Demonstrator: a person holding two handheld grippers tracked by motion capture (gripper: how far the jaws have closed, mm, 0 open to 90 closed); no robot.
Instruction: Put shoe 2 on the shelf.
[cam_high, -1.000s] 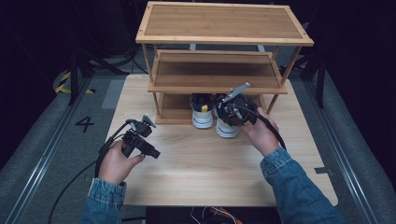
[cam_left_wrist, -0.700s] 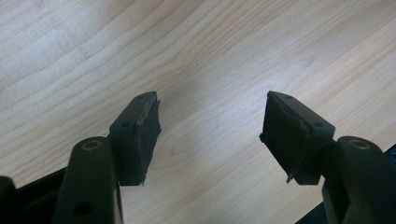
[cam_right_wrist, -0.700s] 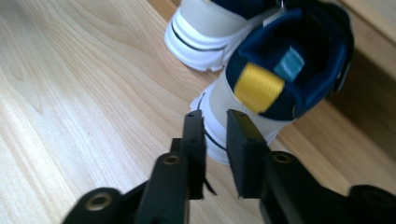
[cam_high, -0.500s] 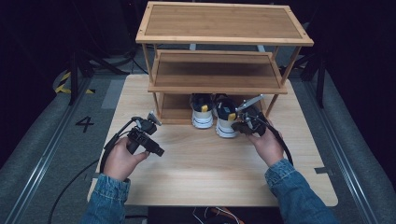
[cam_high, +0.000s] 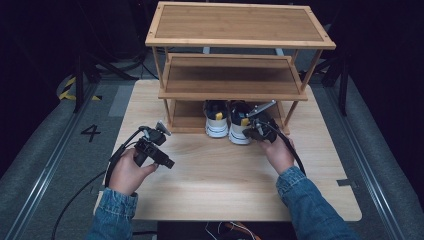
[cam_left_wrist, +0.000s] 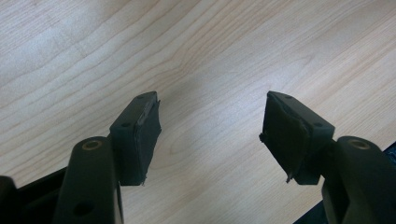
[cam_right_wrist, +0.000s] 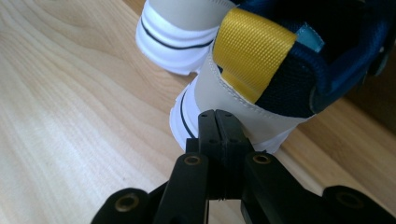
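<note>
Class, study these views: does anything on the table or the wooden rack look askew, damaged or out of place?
Mostly tidy. The pair of white, navy and yellow sneakers stands on the three-tier bamboo rack, heels overhanging. One oddity: the left gripper has frayed black rubber pads.

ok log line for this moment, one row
left gripper: open over bare table | right gripper: shut, empty, at heel of right shoe | shoes: under rack

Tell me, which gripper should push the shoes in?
Probably the right gripper: it sits at the heel of the right shoe, jaws shut. The left gripper hovers open over bare table.
</note>
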